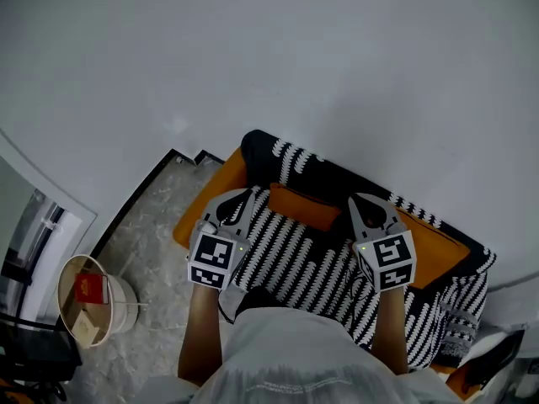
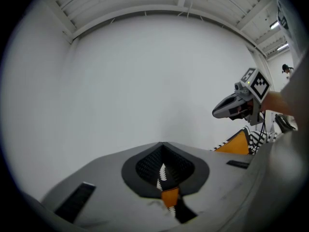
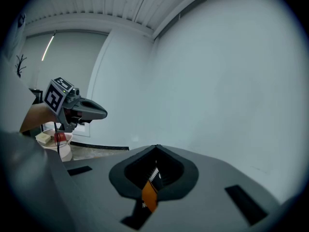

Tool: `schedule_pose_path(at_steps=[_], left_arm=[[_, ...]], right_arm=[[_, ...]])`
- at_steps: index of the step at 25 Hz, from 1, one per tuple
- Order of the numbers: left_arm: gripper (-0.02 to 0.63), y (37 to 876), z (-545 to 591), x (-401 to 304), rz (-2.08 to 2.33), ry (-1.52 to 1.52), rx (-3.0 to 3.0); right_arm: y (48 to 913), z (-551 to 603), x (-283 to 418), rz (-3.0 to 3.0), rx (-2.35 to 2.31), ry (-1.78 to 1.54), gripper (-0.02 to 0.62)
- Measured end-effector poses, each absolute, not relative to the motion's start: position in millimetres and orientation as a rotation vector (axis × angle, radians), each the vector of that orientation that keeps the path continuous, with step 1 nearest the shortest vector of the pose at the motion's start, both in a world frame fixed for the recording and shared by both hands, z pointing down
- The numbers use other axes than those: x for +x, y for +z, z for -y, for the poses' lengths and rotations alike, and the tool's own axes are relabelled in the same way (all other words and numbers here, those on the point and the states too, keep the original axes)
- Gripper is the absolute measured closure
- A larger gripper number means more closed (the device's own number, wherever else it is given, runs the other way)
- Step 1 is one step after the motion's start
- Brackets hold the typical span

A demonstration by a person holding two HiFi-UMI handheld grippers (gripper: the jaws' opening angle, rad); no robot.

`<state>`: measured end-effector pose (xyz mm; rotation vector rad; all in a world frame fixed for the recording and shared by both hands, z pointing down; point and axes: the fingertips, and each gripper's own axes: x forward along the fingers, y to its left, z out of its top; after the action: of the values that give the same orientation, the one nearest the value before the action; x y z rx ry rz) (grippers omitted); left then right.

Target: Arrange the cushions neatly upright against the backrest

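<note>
In the head view I hold a black-and-white zigzag cushion [image 1: 295,259] with an orange edge [image 1: 303,204] in front of me, above the orange sofa [image 1: 438,255]. My left gripper [image 1: 240,204] is shut on its upper left edge. My right gripper [image 1: 364,213] is shut on its upper right edge. A pinch of striped and orange fabric [image 2: 167,190] shows between the closed jaws of the left gripper [image 2: 162,149]. The same kind of fabric [image 3: 149,190] sits in the right gripper [image 3: 155,151]. A dark patterned cushion [image 1: 337,175] lies along the sofa's back by the wall.
Another zigzag cushion [image 1: 459,310] rests at the sofa's right end. A round bin [image 1: 88,297] with a red item stands on the marble floor [image 1: 152,225] at the left. A white wall [image 1: 337,57] rises right behind the sofa.
</note>
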<state>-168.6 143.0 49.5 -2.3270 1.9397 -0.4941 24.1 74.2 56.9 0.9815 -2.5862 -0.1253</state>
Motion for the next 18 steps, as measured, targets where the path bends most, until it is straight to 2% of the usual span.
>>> schedule_pose_path(at_steps=[18], left_arm=[[0.586, 63, -143, -169, -1.873, -0.558, -2.388]], right_arm=[[72, -75, 13, 2.551, 0.974, -0.098, 0.592]])
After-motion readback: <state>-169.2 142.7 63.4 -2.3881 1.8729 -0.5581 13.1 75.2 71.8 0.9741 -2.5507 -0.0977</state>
